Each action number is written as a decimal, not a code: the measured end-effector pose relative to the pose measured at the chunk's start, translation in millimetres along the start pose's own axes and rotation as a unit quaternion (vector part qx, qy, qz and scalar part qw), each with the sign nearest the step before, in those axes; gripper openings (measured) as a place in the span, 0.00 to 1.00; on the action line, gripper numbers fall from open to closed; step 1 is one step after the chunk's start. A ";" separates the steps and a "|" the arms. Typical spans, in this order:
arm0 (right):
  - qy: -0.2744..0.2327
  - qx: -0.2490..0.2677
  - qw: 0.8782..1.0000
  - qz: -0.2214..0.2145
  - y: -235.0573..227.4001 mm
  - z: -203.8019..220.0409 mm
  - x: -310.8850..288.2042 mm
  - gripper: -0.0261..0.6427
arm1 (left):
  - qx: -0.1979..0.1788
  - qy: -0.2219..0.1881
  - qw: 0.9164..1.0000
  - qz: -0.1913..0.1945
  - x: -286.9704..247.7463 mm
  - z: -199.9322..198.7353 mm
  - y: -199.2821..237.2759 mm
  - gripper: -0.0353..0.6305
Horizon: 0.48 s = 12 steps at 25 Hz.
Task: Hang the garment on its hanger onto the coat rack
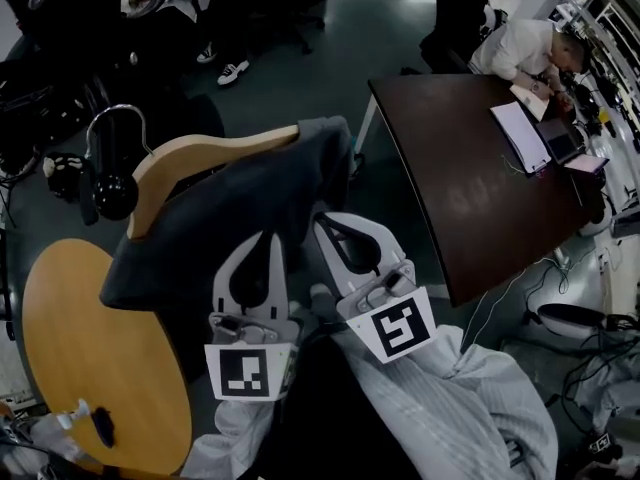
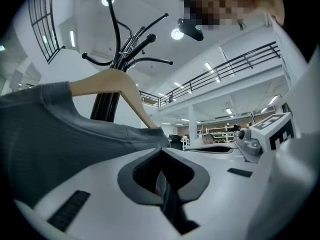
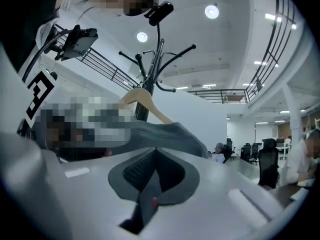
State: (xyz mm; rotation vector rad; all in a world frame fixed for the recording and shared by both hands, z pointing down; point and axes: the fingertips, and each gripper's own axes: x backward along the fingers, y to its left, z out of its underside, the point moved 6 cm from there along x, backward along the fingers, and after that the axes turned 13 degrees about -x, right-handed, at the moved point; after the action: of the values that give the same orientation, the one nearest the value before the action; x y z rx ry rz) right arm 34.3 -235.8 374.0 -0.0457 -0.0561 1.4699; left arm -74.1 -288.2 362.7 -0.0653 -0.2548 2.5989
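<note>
Head view: the garment (image 1: 230, 218) sat draped on its wooden hanger (image 1: 200, 153), hook up by the coat rack (image 1: 112, 193). The left gripper (image 1: 272, 240) and right gripper (image 1: 325, 220) both nosed into the hem.

Left gripper view: jaws clamped together, fabric just past the tips.

Right gripper view: clenched too, and whether either nipped cloth was unclear. One tug could have slid the garment off the hanger's bare end.

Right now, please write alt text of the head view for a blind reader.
A dark grey garment on a wooden hanger is at the coat rack; below it, the left gripper and right gripper reach its edge with jaws closed. A round wooden table stands left.
</note>
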 end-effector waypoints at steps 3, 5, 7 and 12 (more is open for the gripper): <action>0.020 0.006 1.000 -0.004 -7.8 11.9 -8.1 0.04 | -0.009 0.018 1.000 0.006 -12.2 11.4 -7.1 0.06; 0.024 -0.003 1.000 -0.013 -16.0 14.0 -12.4 0.04 | -0.015 0.029 0.999 0.007 -19.5 14.5 -10.5 0.06; 0.026 0.003 0.999 -0.022 -23.2 13.8 -15.0 0.04 | -0.020 0.033 0.999 0.006 -26.1 14.1 -12.2 0.06; 0.013 0.013 0.999 -0.038 -30.5 10.2 -23.7 0.04 | -0.038 0.030 0.999 -0.011 -37.7 13.2 -8.3 0.06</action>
State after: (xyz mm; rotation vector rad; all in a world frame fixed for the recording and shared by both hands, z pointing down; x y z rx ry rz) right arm 61.6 -262.5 386.0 -0.0416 -0.0171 1.3935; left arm -38.7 -302.5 377.1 -0.1661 -0.3295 2.5608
